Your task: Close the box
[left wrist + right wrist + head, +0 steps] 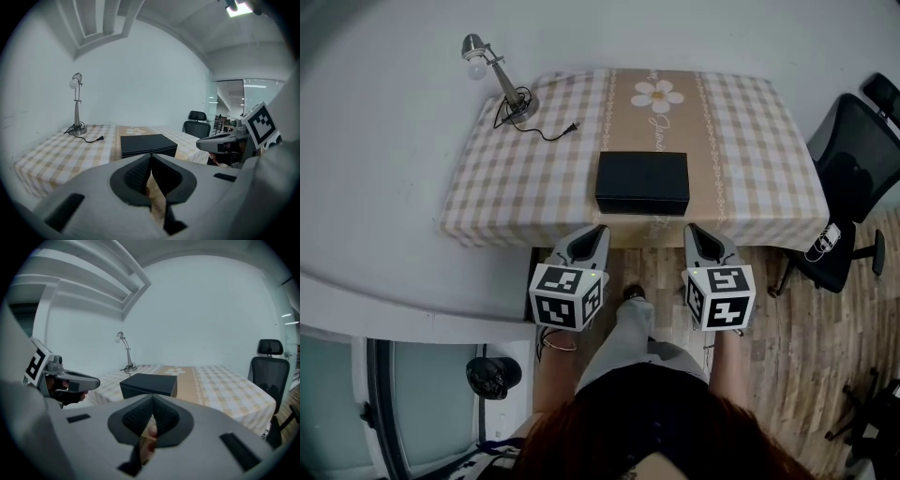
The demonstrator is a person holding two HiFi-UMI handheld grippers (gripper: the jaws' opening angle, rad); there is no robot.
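Note:
A black rectangular box [642, 181] sits on the checked tablecloth [516, 187] near the table's front edge, its lid lying flat on top. The same box shows in the left gripper view [147, 144] and the right gripper view [149, 384], straight ahead of the jaws. My left gripper [598, 229] hovers just off the front edge, below the box's left end, jaws shut on nothing [150, 157]. My right gripper [694, 228] hangs below the box's right end, also shut and empty [153, 397]. Neither touches the box.
A silver desk lamp [497, 80] with a loose black cord and plug [551, 133] stands at the table's far left corner. A black office chair [853, 178] is at the right side. A white wall ledge [412, 300] runs at my left over the wooden floor.

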